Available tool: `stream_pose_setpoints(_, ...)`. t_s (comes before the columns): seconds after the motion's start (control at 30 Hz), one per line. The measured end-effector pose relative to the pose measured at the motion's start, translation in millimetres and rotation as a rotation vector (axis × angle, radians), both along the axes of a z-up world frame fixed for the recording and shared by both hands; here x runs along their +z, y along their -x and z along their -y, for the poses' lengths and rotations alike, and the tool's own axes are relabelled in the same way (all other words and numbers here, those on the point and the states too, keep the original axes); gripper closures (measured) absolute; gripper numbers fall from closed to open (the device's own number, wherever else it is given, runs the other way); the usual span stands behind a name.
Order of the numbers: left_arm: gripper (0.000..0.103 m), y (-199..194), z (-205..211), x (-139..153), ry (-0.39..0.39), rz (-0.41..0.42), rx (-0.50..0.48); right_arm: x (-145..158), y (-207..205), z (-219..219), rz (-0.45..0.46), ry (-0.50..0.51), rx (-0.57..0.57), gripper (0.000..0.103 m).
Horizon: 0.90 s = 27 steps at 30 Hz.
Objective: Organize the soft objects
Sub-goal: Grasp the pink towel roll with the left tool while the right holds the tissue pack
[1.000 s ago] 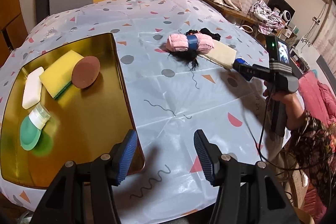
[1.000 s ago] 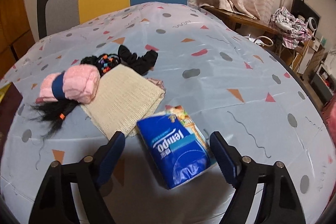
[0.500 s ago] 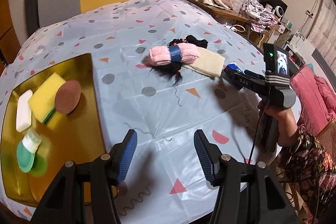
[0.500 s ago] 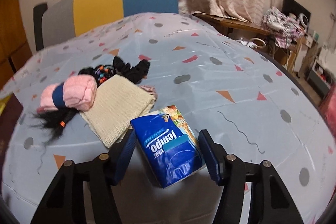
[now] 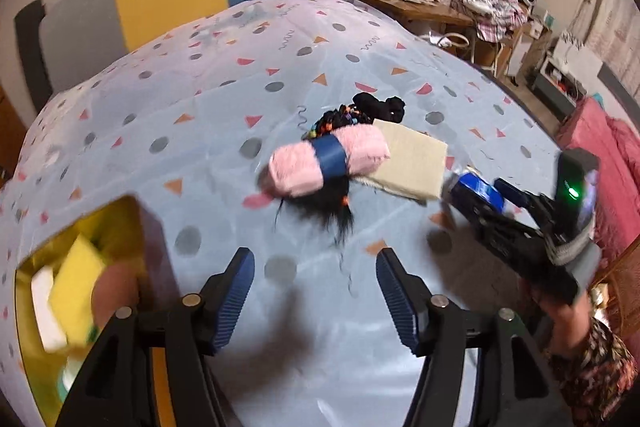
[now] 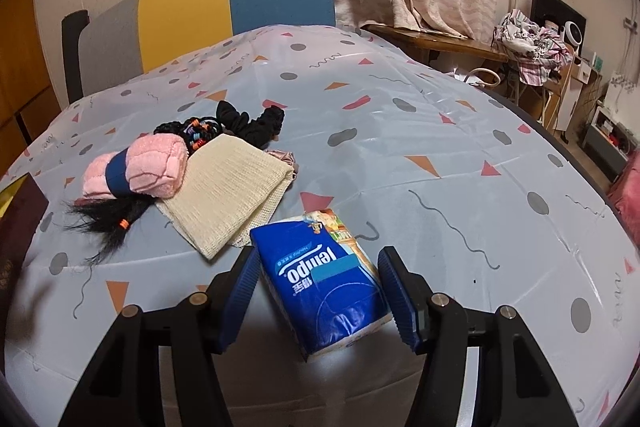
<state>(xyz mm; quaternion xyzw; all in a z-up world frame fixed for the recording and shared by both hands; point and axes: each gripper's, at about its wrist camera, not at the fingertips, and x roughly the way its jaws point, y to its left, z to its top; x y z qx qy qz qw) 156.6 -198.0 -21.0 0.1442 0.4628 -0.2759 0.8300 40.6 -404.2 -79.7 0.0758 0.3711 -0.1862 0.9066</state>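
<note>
Two changes stand out, the larger being on my left side: the left tongs point(image 5: 314, 291) have swung away from the gold tray point(image 5: 150, 227), which has slid to the lower-left edge of the left view with the yellow sponge point(image 5: 74, 285), the brown puff point(image 5: 114, 291) and the white block point(image 5: 42, 301) blurred inside it, and the pile of soft goods now sits ahead of the jaws. Those jaws have just been opening and stand wide with nothing between them, only bare patterned tablecloth point(image 5: 304, 351). The smaller change is on my right: the right tongs point(image 6: 316, 283) have closed in over the last second on the blue Tempo tissue pack point(image 6: 322, 281), and the pads now sit at both long sides of it; I judge this a grip, the pack lying near the table's front edge. It lies just beside the folded cream cloth point(image 6: 228, 195), itself under one end of the pink rolled towel point(image 6: 136, 169) with its blue band. Black hair piece point(image 6: 108, 219), hair ties point(image 6: 196, 131) and black scrunchie point(image 6: 256, 123) remain grouped around the towel, untouched. My reading: the tissue pack is secured for transfer, and the left tongs are positioned to take the towel next. A soft pack may deform under the pads.
</note>
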Motion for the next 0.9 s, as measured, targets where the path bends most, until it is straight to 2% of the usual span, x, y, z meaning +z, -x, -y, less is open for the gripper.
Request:
stream_pose_setpoints(0.1,0.038,-16,22,-11,-0.075,0.035,-0.046,-1,-1,-2,-0.004,0.018,-0.002,0.041)
stream_pose_setpoints(0.2,0.038,-29,41,-21,-0.096,0.044,-0.095,-2,-2,-4,-0.008,0.036,-0.003,0.041)
stream_pose_setpoints(0.3,0.038,-45,62,-32,-0.146,0.051,-0.098,-2,-1,-4,-0.003,0.034,-0.003,0.041)
stream_pose_setpoints(0.47,0.038,-69,85,-47,-0.155,0.017,-0.104,-2,0,-2,0.006,0.026,-0.004,0.040)
stream_pose_setpoints(0.7,0.038,-84,108,-72,-0.231,0.033,-0.147,-2,2,0,0.013,0.011,-0.005,0.040)
stream_pose_setpoints(0.83,0.038,-87,111,-76,-0.236,0.037,-0.151,-2,1,1,0.014,0.009,-0.006,0.039)
stream_pose_setpoints(0.87,0.039,-87,111,-77,-0.239,0.039,-0.157,-2,1,1,0.013,0.009,-0.006,0.039)
stream_pose_setpoints(0.9,0.046,-85,112,-78,-0.252,0.048,-0.161,-2,1,1,0.012,0.010,-0.007,0.039)
